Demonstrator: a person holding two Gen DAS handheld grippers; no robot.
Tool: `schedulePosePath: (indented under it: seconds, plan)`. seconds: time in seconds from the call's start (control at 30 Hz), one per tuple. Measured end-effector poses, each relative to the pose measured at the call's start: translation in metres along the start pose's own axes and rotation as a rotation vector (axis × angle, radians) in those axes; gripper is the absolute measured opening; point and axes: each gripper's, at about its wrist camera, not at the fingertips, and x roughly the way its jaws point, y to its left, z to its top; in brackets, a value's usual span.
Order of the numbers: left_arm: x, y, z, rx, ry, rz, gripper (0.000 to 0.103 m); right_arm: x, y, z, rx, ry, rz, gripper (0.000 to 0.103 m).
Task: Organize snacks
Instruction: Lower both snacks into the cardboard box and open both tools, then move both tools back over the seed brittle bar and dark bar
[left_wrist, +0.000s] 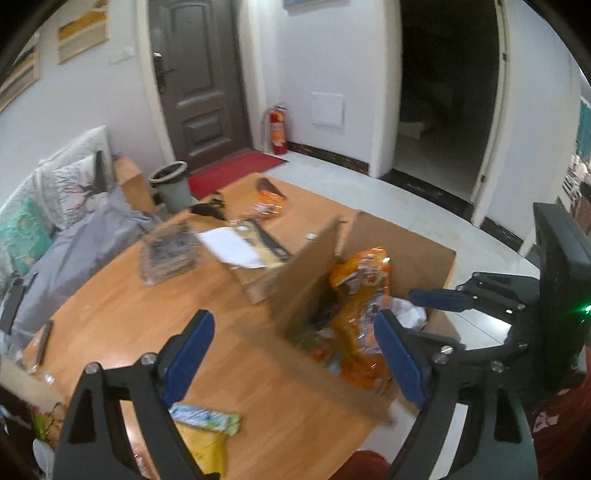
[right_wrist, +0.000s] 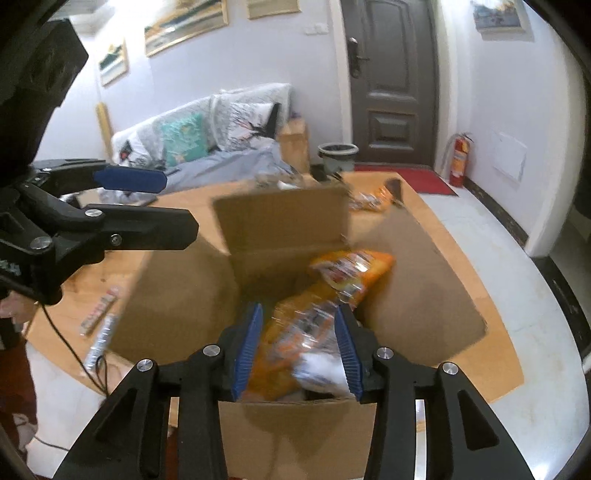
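An open cardboard box (right_wrist: 280, 229) stands on the wooden table (left_wrist: 147, 314). An orange snack bag (right_wrist: 347, 269) leans upright inside it over other wrappers. My right gripper (right_wrist: 299, 310) hovers over the box's near side, its blue pads spread to either side of the bag's lower part and not pressing it. In the left wrist view the bag (left_wrist: 364, 280) rises beside the box's flap (left_wrist: 306, 280), with one right pad (left_wrist: 439, 299) just to its right. My left gripper (left_wrist: 295, 321) is open wide in front of the box, holding nothing.
A green-yellow packet (left_wrist: 207, 421) lies by the near edge. More orange snacks (left_wrist: 267, 205), a clear plastic pack (left_wrist: 170, 254) and a small carton with white paper (left_wrist: 240, 251) lie farther back. Long packets (right_wrist: 99, 321) lie left of the box. A bin (left_wrist: 171, 184) stands beyond.
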Motion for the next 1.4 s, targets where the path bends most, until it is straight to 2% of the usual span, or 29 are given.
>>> schedulePosePath:
  seconds: [0.2, 0.33, 0.53, 0.63, 0.73, 0.83, 0.97, 1.07, 1.17, 1.27, 1.37, 1.4]
  plan:
    - [-0.051, 0.05, -0.033, -0.074, -0.036, 0.084, 0.086, -0.014, 0.065, 0.018, -0.091, -0.063, 0.09, 0.038]
    - [-0.076, 0.085, -0.069, -0.136, -0.039, 0.151, 0.086, -0.011, 0.109, 0.021, -0.141, -0.07, 0.164, 0.038]
    - [-0.09, 0.134, -0.137, -0.24, -0.011, 0.229, 0.086, 0.02, 0.174, 0.013, -0.206, -0.01, 0.261, 0.039]
    - [-0.087, 0.155, -0.17, -0.287, 0.004, 0.263, 0.086, 0.044, 0.198, 0.001, -0.229, 0.035, 0.303, 0.044]
    - [-0.078, 0.17, -0.204, -0.318, 0.018, 0.332, 0.086, 0.07, 0.213, -0.011, -0.255, 0.07, 0.337, 0.045]
    - [-0.064, 0.185, -0.235, -0.351, 0.047, 0.341, 0.086, 0.095, 0.223, -0.023, -0.266, 0.116, 0.369, 0.045]
    - [-0.038, 0.199, -0.271, -0.375, 0.101, 0.36, 0.086, 0.126, 0.236, -0.045, -0.243, 0.18, 0.366, 0.045]
    - [-0.018, 0.21, -0.294, -0.411, 0.137, 0.333, 0.075, 0.148, 0.254, -0.068, -0.212, 0.236, 0.417, 0.045]
    - [-0.005, 0.213, -0.311, -0.43, 0.153, 0.312, 0.073, 0.175, 0.275, -0.088, -0.197, 0.285, 0.403, 0.045]
    - [0.0, 0.215, -0.32, -0.453, 0.147, 0.294, 0.073, 0.187, 0.29, -0.1, -0.174, 0.281, 0.378, 0.046]
    - [0.003, 0.217, -0.321, -0.457, 0.149, 0.283, 0.073, 0.189, 0.303, -0.105, -0.188, 0.248, 0.333, 0.056]
    - [0.004, 0.218, -0.322, -0.456, 0.15, 0.284, 0.073, 0.19, 0.308, -0.106, -0.196, 0.241, 0.313, 0.056]
